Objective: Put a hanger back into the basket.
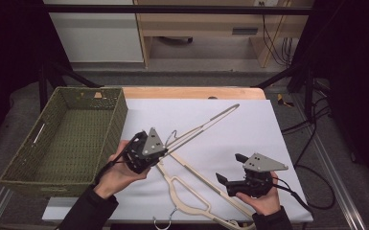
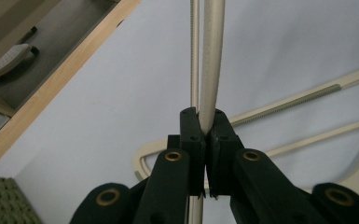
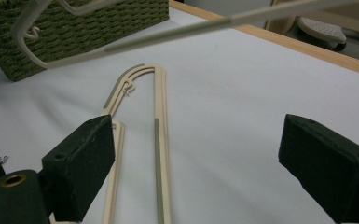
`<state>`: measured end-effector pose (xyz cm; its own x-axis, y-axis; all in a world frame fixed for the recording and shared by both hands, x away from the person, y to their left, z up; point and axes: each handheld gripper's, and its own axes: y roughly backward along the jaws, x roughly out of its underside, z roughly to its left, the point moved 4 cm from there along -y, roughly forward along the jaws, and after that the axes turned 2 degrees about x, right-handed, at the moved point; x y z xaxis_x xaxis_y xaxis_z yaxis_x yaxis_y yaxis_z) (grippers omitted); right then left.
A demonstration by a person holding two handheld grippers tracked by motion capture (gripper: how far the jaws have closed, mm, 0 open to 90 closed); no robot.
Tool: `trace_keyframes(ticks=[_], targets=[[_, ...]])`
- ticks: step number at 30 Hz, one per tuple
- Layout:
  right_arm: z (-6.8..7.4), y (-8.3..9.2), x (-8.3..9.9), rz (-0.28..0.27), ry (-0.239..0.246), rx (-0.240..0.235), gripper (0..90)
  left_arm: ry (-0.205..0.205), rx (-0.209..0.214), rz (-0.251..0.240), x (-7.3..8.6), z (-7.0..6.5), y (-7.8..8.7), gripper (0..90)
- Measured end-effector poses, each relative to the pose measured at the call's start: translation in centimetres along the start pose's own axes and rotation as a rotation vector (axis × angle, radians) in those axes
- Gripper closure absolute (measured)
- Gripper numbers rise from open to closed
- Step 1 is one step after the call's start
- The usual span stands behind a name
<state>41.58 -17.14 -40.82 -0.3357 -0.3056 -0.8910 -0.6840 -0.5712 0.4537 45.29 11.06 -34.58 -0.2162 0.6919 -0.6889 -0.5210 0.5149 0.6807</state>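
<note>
Left gripper (image 1: pixel 165 143) is clamped on a cream clothes hanger (image 1: pixel 206 122); in the left gripper view its jaws are pressed tight against one bar of that held hanger (image 2: pixel 210 65), which runs straight ahead from between the pads, with the hanger's second, ribbed bar just to the left of the jaws. In the high view the hanger extends away from this gripper up and to the right over the white sheet (image 1: pixel 249 124), tilted, and its far end looks raised off the sheet. The woven green basket (image 1: pixel 64 139) stands just to the left of the left gripper, on the far side of the hand holding it. Right gripper (image 1: pixel 227 170) has its jaws spread wide with nothing between the pads; no earlier frame for comparison. In the right gripper view a second cream hanger (image 3: pixel 161 140) lies flat on the sheet directly ahead of and between the open jaws, not touched by them. The held hanger (image 3: pixel 177 32) crosses above and beyond that one, toward the basket (image 3: pixel 74 28) at upper left.
</note>
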Motion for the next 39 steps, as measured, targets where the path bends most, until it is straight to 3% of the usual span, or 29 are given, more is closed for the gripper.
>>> trace_keyframes(ticks=[3, 9, 13, 20, 29, 34, 39], targets=[[0.0, 0.1, 0.0, -0.004, -0.005, 0.005, 9.5, 0.040, 0.004, -0.021, -0.2, 1.0, 2.0, 86.4], [-0.3, 0.4, -0.3, -0.042, -0.019, 0.022, 7.3, 0.058, -0.028, -0.045, -1.0, 3.2, 6.4, 86.5], [-0.3, 0.5, -0.3, -0.045, -0.020, 0.025, 7.3, 0.065, -0.068, -0.048, -1.2, 5.1, 9.0, 86.4], [-0.3, 0.5, -0.3, -0.039, -0.022, 0.018, 7.4, 0.107, -0.143, -0.028, -0.4, 8.5, 12.0, 86.4], [-0.1, 0.2, -0.2, -0.034, -0.022, 0.013, 7.4, 0.212, -0.217, 0.003, 3.6, 12.6, 14.1, 86.5], [-0.1, 0.1, -0.2, -0.032, -0.024, 0.010, 7.4, 0.239, -0.266, 0.088, 7.1, 14.7, 14.5, 86.4], [-0.1, 0.0, -0.2, -0.033, -0.023, 0.006, 7.4, 0.268, -0.290, 0.122, 10.4, 16.4, 14.8, 86.4]])
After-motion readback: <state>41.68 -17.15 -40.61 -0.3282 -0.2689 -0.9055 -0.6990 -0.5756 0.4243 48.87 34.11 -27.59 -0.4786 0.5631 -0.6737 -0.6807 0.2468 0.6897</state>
